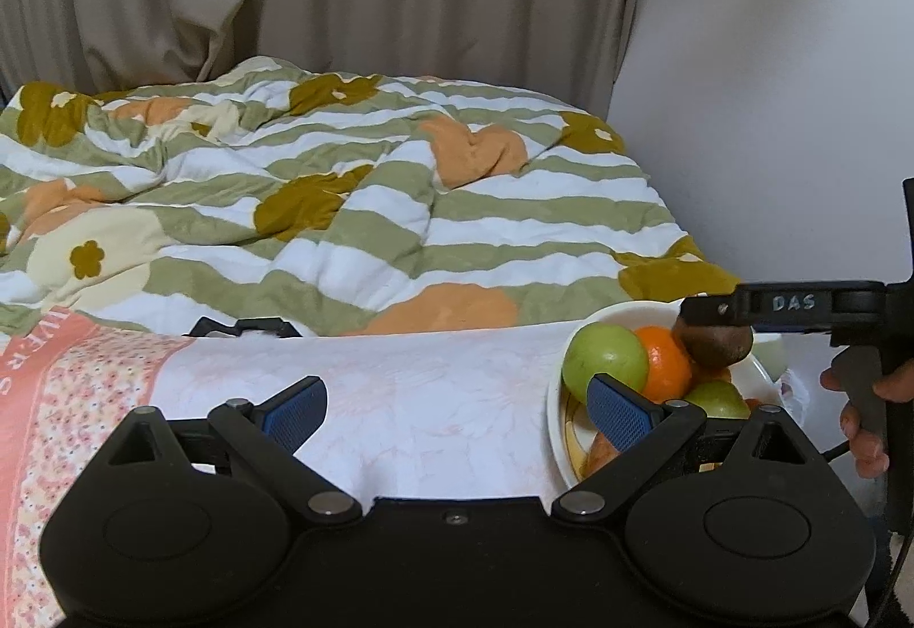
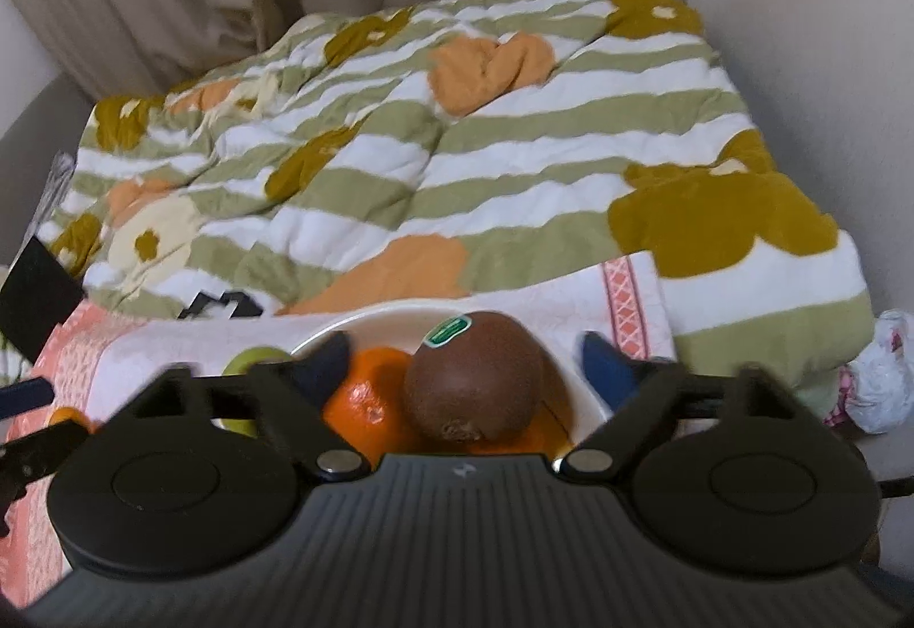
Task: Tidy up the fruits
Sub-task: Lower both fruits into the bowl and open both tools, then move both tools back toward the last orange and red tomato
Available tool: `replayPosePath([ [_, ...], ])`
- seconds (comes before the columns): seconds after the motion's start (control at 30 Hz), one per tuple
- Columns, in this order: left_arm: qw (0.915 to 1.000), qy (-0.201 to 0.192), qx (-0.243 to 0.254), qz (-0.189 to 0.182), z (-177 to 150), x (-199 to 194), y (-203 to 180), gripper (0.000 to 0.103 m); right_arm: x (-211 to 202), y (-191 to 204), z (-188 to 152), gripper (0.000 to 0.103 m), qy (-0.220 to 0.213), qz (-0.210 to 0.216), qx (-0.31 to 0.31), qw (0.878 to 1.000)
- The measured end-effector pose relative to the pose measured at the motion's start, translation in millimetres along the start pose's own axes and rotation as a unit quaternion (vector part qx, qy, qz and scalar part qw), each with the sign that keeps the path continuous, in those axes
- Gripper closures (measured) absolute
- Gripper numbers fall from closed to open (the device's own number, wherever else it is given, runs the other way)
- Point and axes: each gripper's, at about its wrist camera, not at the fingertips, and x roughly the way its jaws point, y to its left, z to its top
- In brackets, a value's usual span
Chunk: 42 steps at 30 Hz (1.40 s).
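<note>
A white bowl (image 1: 557, 399) (image 2: 365, 319) stands on the cloth-covered surface and holds a pile of fruit. In it lie a green apple (image 1: 605, 362) (image 2: 257, 359), an orange (image 1: 665, 368) (image 2: 365, 399) and a second green apple (image 1: 717, 399). A brown kiwi (image 1: 714, 348) (image 2: 474, 376) with a green sticker rests on top of the pile. My right gripper (image 2: 465, 362) is open wide around the kiwi, its pads apart from the skin. My left gripper (image 1: 457, 408) is open and empty, just left of the bowl.
A striped flowered quilt (image 1: 354, 205) lies heaped behind the pink floral cloth (image 1: 68, 399). A small black object (image 1: 240, 328) sits at the cloth's far edge. Curtains and a white wall stand behind. A hand (image 1: 862, 434) holds the right gripper's handle. A plastic bag (image 2: 882, 371) lies far right.
</note>
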Motion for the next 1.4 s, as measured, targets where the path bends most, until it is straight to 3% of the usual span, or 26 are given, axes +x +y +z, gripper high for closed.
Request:
replayPosePath([
  [0.33,0.9995,-0.026,-0.003,0.015,-8.6,-37.6,-2.8,0.004,-43.4,2.3,-2.7,0.000,-0.029,0.000,-0.001,1.000],
  [0.7,0.9943,-0.090,-0.018,0.054,-32.1,-123.0,5.6,0.003,-128.9,44.5,-18.5,0.000,-0.082,0.023,-0.029,0.996],
  [1.13,0.9816,-0.133,-0.044,0.130,-75.2,-205.4,61.0,0.002,-185.5,127.2,-71.2,0.000,-0.105,0.072,-0.065,0.990],
  [1.27,0.9818,-0.132,-0.042,0.129,-87.0,-212.7,81.9,0.001,-186.7,151.6,-93.7,0.000,-0.101,0.064,-0.067,0.991],
  [1.4,0.9874,-0.113,-0.035,0.106,-96.4,-205.9,104.1,0.001,-181.1,168.8,-114.9,0.000,-0.095,0.040,-0.056,0.993],
])
